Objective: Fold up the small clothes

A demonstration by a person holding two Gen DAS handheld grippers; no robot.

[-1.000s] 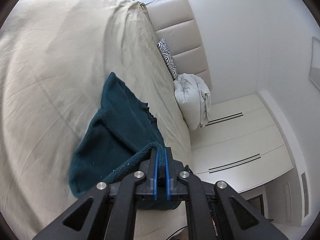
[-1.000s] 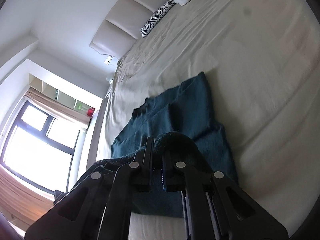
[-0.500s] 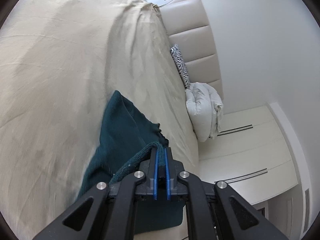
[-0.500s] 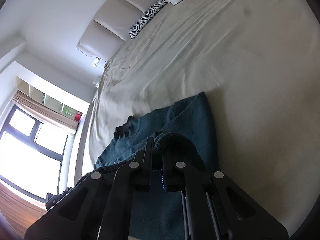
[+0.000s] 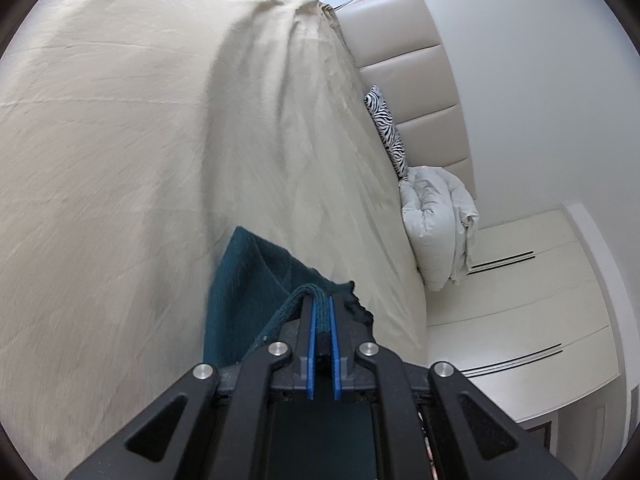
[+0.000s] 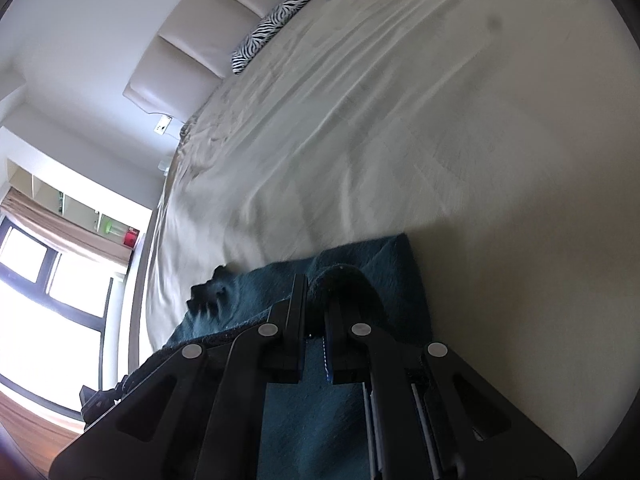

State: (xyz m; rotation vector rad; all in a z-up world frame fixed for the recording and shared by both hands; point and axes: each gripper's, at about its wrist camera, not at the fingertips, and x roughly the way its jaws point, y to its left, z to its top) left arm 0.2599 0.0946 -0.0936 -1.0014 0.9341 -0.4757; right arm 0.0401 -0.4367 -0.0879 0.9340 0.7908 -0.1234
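Observation:
A dark teal knitted garment (image 5: 244,280) lies partly on the beige bed sheet (image 5: 120,140) and hangs from both grippers. My left gripper (image 5: 322,300) is shut on a thick hem of the garment, which loops over its fingertips. In the right wrist view the same garment (image 6: 368,264) spreads under and ahead of my right gripper (image 6: 318,280), which is shut on a rolled edge of it. Most of the cloth is hidden below the gripper bodies.
A zebra-striped pillow (image 5: 386,128) and a bundled white duvet (image 5: 440,224) sit by the padded headboard (image 5: 420,60). White wardrobe doors (image 5: 520,300) stand past the bed. A bright window (image 6: 48,300) and shelves lie to the left in the right wrist view.
Both grippers have moved forward across the bed with the garment still held. Less of the teal cloth shows ahead of the fingers, as it folds over itself.

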